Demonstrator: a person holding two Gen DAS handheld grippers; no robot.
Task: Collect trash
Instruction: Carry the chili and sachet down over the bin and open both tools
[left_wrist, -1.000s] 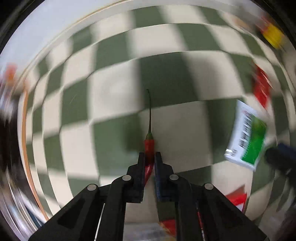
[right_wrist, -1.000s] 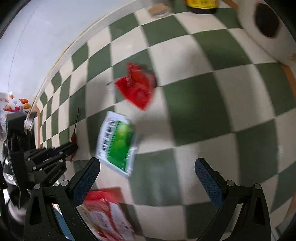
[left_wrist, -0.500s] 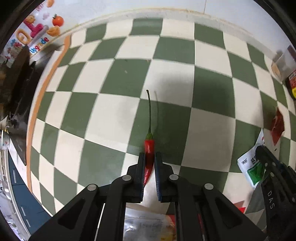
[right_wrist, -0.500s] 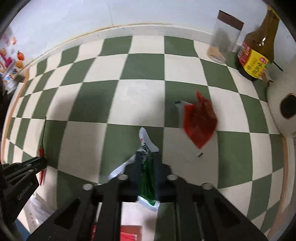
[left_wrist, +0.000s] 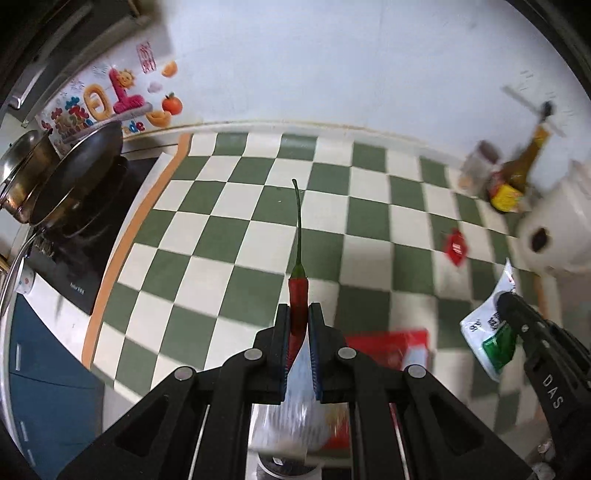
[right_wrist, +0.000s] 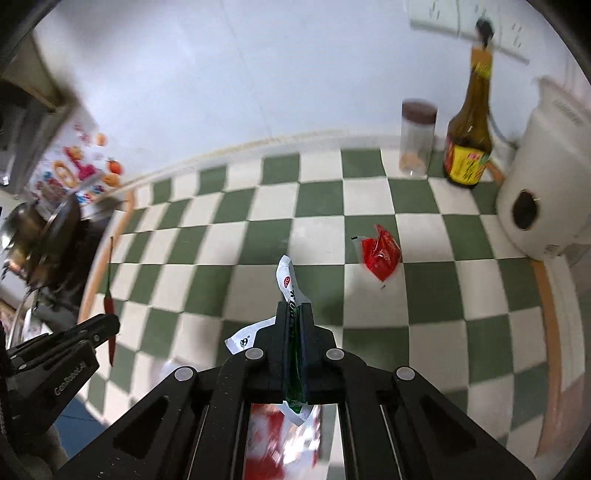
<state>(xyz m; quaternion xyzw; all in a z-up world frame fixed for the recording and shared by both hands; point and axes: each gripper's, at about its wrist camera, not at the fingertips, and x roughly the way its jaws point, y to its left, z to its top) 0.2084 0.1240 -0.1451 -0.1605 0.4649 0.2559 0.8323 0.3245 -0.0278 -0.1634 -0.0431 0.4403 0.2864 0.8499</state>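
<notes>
My left gripper (left_wrist: 298, 309) is shut on a red chili pepper (left_wrist: 297, 291) with a long green stem, held above the green-and-cream checkered counter (left_wrist: 236, 236). My right gripper (right_wrist: 294, 307) is shut on a green and white packet (right_wrist: 288, 284), also lifted off the counter. The packet shows in the left wrist view (left_wrist: 491, 328), and the chili in the right wrist view (right_wrist: 108, 301). A crumpled red wrapper (right_wrist: 380, 254) lies on the counter ahead of the right gripper. A red and white bag (right_wrist: 280, 432) lies below both grippers.
A stove with a black pan (left_wrist: 77, 173) and a metal pot (left_wrist: 18, 177) stands at the left. A clear jar (right_wrist: 417, 140), a brown sauce bottle (right_wrist: 471, 140) and a white appliance (right_wrist: 546, 177) stand at the back right by the wall.
Both grippers have risen and tilted up from the counter, carrying the chili and the packet. The right gripper, open a second ago, closed on the packet.
</notes>
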